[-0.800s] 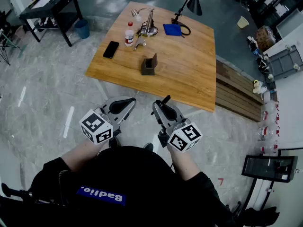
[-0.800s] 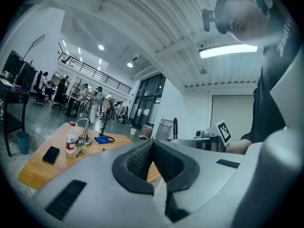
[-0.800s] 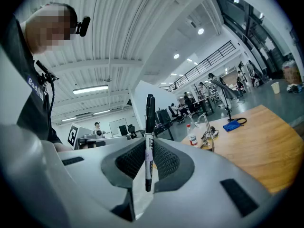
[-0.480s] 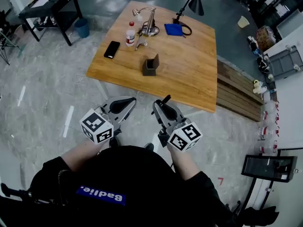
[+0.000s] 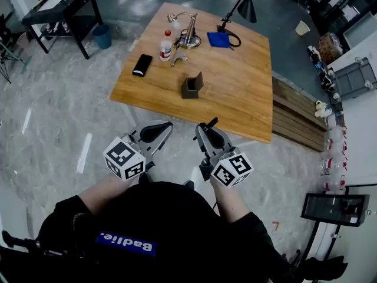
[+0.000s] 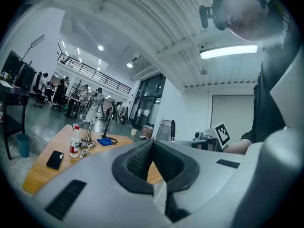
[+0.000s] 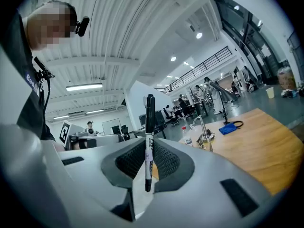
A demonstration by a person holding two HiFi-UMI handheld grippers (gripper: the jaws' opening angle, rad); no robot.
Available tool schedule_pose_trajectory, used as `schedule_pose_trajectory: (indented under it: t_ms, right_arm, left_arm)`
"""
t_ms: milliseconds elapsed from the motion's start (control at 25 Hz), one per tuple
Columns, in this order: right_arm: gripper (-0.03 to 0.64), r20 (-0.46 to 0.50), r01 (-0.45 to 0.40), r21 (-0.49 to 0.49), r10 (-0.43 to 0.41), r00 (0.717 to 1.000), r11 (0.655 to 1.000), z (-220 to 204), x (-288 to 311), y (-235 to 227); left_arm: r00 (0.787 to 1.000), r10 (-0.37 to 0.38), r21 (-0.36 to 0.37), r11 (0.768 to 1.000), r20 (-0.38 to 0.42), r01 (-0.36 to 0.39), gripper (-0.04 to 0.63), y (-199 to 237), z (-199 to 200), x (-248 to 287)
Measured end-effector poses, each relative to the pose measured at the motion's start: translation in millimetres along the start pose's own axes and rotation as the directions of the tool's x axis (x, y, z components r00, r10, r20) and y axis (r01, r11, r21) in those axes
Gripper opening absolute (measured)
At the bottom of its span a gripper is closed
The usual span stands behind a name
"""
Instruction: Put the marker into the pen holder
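Note:
My right gripper (image 5: 210, 125) is shut on a black marker (image 7: 148, 141), which stands upright between its pads in the right gripper view; in the head view the marker's tip (image 5: 212, 122) pokes out past the jaws. My left gripper (image 5: 162, 126) is shut with nothing in it, its dark pads (image 6: 137, 161) pressed together. Both grippers hang over the floor, short of the wooden table's near edge. The dark brown pen holder (image 5: 192, 86) stands on the table (image 5: 241, 93), well ahead of both grippers.
On the table's far side are a black phone (image 5: 141, 65), a small red-capped bottle (image 5: 165, 47), a metal lamp base (image 5: 188, 38), a blue cloth (image 5: 221, 39) and a black lamp (image 5: 245, 6). A low wooden bench (image 5: 297, 115) lies to the table's right.
Both grippers have shifted slightly right and toward the table. The right gripper still holds the marker; the left remains shut.

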State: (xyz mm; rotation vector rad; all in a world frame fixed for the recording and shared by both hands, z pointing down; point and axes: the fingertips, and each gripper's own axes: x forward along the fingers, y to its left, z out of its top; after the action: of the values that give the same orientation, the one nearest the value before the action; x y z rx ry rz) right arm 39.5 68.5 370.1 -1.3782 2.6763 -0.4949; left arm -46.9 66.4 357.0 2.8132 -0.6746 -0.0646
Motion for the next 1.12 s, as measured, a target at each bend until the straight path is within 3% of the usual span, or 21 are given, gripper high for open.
schedule_pose_trajectory:
  t_ms: [360, 560, 1120]
  right_arm:
    - [0.046, 0.021, 0.113, -0.045, -0.112, 0.993, 0.993, -2.4, 42.4, -6.3]
    - [0.046, 0.004, 0.125, -0.049, -0.125, 0.992, 0.991, -10.0, 59.2, -33.7]
    - [0.046, -0.053, 0.028, -0.038, -0.03, 0.998, 0.999, -22.6, 112.7, -151.3]
  left_arm:
    - [0.998, -0.061, -0.001, 0.998, -0.008, 0.061, 0.009, 30.5, 4.0, -19.7]
    - [0.997, -0.072, -0.006, 0.997, -0.007, 0.072, 0.009, 42.8, 1.4, -0.9]
    - [0.996, 0.067, 0.044, 0.997, -0.05, -0.065, 0.009, 100.4, -0.5, 109.5]
